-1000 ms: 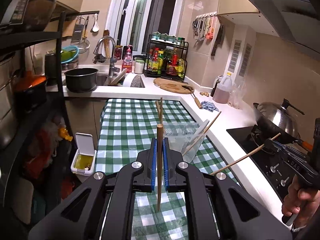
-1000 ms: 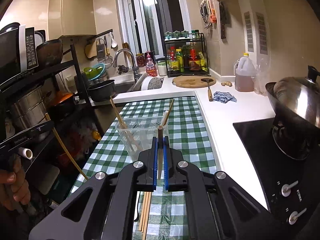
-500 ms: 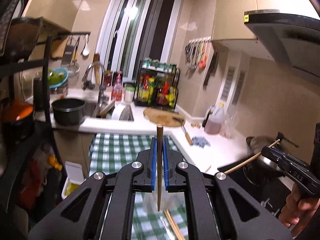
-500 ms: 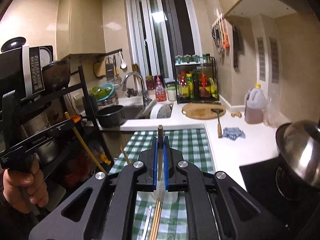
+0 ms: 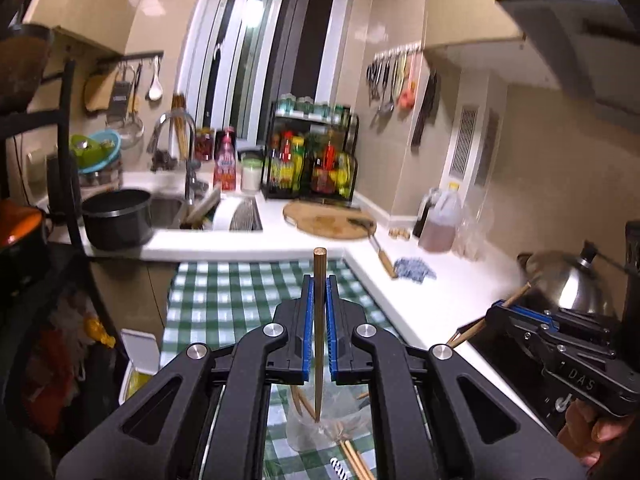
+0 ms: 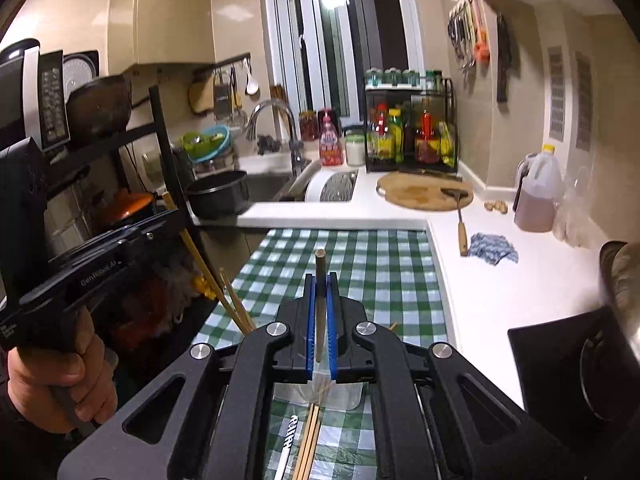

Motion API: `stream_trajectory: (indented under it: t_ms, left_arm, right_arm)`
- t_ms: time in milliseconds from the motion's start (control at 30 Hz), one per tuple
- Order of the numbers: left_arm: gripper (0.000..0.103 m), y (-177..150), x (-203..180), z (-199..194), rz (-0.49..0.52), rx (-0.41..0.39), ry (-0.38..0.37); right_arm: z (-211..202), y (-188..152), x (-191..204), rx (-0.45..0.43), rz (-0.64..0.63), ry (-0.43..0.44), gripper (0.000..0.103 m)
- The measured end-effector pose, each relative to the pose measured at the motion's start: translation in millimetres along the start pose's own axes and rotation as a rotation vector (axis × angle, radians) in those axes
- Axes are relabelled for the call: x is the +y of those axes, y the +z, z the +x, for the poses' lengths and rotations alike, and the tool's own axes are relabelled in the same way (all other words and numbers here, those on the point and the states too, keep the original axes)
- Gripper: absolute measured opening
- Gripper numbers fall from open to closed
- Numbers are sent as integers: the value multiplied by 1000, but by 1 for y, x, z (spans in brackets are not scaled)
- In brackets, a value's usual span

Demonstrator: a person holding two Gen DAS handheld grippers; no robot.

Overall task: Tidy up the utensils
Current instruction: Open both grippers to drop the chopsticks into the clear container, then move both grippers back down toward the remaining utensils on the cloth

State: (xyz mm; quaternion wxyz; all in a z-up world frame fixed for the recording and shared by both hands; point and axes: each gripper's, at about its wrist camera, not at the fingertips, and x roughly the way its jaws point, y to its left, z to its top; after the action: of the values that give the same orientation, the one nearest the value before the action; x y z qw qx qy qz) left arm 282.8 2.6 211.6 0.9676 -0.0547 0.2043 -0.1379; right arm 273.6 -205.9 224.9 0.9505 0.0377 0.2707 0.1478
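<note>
Low in each frame, the left gripper [image 5: 319, 312] and right gripper [image 6: 319, 312] each pinch one upright chopstick [image 5: 319, 320] above the clear cup [image 5: 300, 428].

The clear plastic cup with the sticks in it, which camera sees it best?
The left wrist view. There the clear plastic cup shows below the left gripper, wooden chopsticks leaning inside. In the right wrist view the cup is mostly hidden behind the right gripper; only its edge shows.
</note>
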Motion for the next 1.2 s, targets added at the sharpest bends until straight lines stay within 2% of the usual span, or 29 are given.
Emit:
stream_trajectory:
  t_ms: [300, 367, 400, 433, 600, 767, 900, 1033, 1100, 1200]
  left_arm:
    - [6, -28, 8, 26, 18, 75, 8]
    - [11, -29, 9, 28, 20, 83, 13]
    - [24, -29, 10, 26, 21, 82, 18]
    - [30, -28, 11, 22, 20, 71, 19]
    - [30, -23, 10, -3, 7, 18, 17]
    - [30, -30, 2, -41, -1, -32, 39]
    - [30, -53, -4, -73, -18, -52, 57]
    - [30, -88, -4, -92, -38, -27, 87]
    - [30, -108, -3, -100, -51, -7, 100]
    - [30, -141, 1, -103, -72, 44, 106]
  right_arm:
    - [45, -27, -4, 104, 6, 27, 6]
    - [49, -29, -2, 127, -6, 14, 15]
    - [49, -30, -2, 128, -11, -2, 32]
    - [47, -30, -3, 123, -12, -14, 44]
    - [25, -29, -11, 89, 1, -75, 46]
    - [-18, -30, -7, 7, -28, -116, 46]
    - [-56, -39, -2, -65, -38, -128, 46]
    - [-90, -63, 5, -132, -43, -124, 46]
    - [-98, -77, 8, -144, -48, -119, 46]
    - [-98, -101, 11, -114, -49, -112, 45]
